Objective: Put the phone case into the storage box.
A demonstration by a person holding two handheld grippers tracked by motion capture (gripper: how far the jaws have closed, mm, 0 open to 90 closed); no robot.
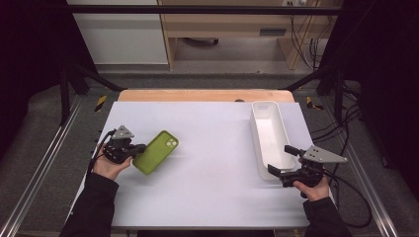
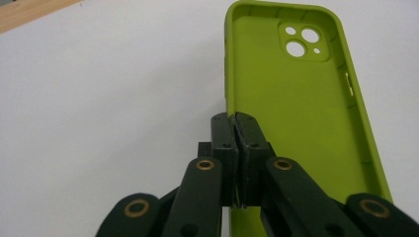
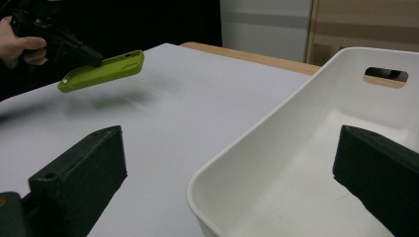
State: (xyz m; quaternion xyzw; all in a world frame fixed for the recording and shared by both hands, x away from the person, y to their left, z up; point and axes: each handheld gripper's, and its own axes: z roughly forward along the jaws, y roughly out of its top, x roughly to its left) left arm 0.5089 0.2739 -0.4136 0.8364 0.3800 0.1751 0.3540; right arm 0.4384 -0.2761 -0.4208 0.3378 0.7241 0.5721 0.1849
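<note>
now, left gripper (image 2: 236, 129) jaws clenched on green phone case (image 2: 296, 113) edge, right gripper (image 3: 227, 168) jaws released

The phone case (image 1: 156, 152) is a lime-green soft shell, empty, its open hollow side turned upward so the inner walls and the round camera cut-outs in one far corner can be seen (image 2: 296, 103). It is pinched by its long side wall near the near end between the closed jaws of the left gripper (image 1: 129, 148). From the right gripper view it hangs clear of the white table (image 1: 207, 168), roughly level and a little tilted, with a soft shadow beneath it (image 3: 101, 71). It sits over the table's left half, angled away toward the right.
</note>
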